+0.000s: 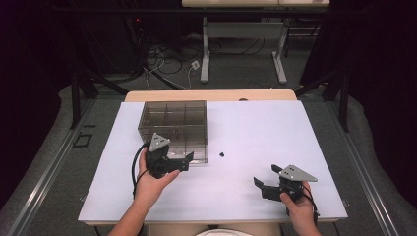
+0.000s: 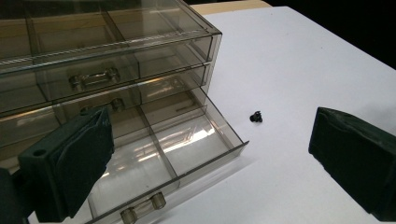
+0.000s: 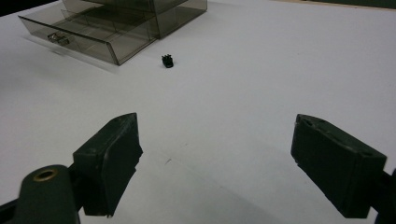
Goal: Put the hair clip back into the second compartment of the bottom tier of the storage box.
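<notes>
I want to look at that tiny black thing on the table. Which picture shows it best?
The left gripper view: the small black part is nearest there, beside the open drawer. The right gripper view shows it smaller; the high view shows a speck.

A white worktop [image 1: 255, 147] with a pale wooden edge along its far side stands on a grey carpeted floor [image 1: 236, 73]. Beyond it, a second table [image 1: 243, 37] on light metal legs sits against a dark backdrop, with a tangle of cables [image 1: 167, 59] and a white plug on the floor beside it. Black curtains [image 1: 378, 73] hang on both sides, and black frame posts [image 1: 75, 98] rise near the worktop's corners. Light falls evenly from above.
</notes>
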`<state>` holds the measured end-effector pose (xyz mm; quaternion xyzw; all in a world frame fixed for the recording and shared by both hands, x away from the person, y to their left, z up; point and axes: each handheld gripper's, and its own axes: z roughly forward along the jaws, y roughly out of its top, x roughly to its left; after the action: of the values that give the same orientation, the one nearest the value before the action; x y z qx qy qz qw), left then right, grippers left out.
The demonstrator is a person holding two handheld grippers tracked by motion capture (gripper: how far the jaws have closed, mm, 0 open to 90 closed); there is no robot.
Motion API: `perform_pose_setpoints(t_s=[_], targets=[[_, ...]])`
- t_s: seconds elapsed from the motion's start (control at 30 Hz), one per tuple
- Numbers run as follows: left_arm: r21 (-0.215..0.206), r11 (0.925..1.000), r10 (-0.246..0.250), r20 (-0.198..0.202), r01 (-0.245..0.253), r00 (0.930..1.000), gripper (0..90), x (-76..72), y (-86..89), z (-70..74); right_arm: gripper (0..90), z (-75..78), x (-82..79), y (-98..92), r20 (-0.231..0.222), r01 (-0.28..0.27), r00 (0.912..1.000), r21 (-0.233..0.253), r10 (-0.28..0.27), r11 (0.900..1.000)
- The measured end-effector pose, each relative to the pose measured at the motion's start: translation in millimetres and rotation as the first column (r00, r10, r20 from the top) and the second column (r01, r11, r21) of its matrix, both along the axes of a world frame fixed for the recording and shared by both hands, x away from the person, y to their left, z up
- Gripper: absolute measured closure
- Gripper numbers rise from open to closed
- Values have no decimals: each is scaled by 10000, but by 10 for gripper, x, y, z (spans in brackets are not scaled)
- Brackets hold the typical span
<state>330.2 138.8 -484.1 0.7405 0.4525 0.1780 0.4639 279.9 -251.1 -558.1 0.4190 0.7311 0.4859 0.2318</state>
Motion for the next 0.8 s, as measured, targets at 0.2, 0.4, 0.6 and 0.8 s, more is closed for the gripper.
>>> perform_pose_setpoints(t_s=[0.2,0.4,0.6,0.8], targets=[[-130,9999,-31,223,34,9997,4,-82,109,-44,152,34,-8,35,70,32,10000,-142,-31,9999],[-436,9990,-15,415,33,9991,4,-150,200,-74,152,79,0,88,181,63,9998,-292,-58,9996],[-474,9989,4,510,20,9987,4,-204,248,-99,152,120,15,157,339,168,9993,-498,-151,9986],[-702,9975,-37,604,79,9982,4,-262,285,-137,152,179,44,233,296,202,9994,-821,-178,9964]])
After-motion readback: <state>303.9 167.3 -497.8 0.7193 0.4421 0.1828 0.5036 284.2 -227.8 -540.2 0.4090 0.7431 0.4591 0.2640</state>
